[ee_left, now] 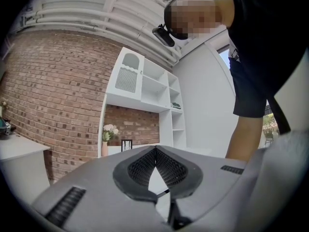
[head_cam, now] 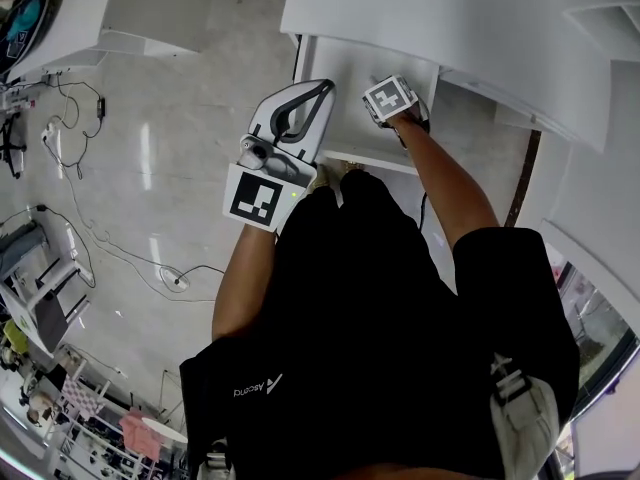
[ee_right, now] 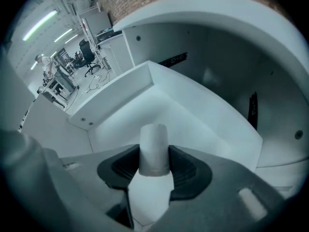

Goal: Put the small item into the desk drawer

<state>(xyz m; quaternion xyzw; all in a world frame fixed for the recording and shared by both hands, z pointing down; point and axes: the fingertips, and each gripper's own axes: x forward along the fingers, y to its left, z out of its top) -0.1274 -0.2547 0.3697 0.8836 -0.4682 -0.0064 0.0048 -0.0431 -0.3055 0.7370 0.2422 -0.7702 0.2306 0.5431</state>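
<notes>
**Now the small item is over the open drawer**

Far on the left, the floor (head_cam: 180, 118) is pale, smooth and shiny. Thin black cables (head_cam: 90, 228) curl across it.

Next comes the left gripper (head_cam: 318, 93). It is made of white plastic and is long and pointed. It points up and away from the person's black shirt (head_cam: 380, 308). A cube (head_cam: 258, 198) with black and white squares sits at its near end. The left gripper view shows its jaws with dark, bumpy pads. The tips touch, and nothing is between them. Past them stands a rough red brick wall (ee_left: 58, 91) and tall white shelves (ee_left: 145, 91) with square boxes.

In the middle is the drawer (head_cam: 350, 78). It is white, flat and smooth inside, with straight walls. It is pulled out from under the white counter (head_cam: 420, 8).

On the right, the right gripper (ee_right: 154, 151) reaches into the drawer space. Its jaws are pressed on the small item (ee_right: 154, 144), one dark pad on each side. The small item is white and round like a short tube, with a flat top. It sticks up past the pads. It is above the drawer's white bottom, held in the jaws.
</notes>
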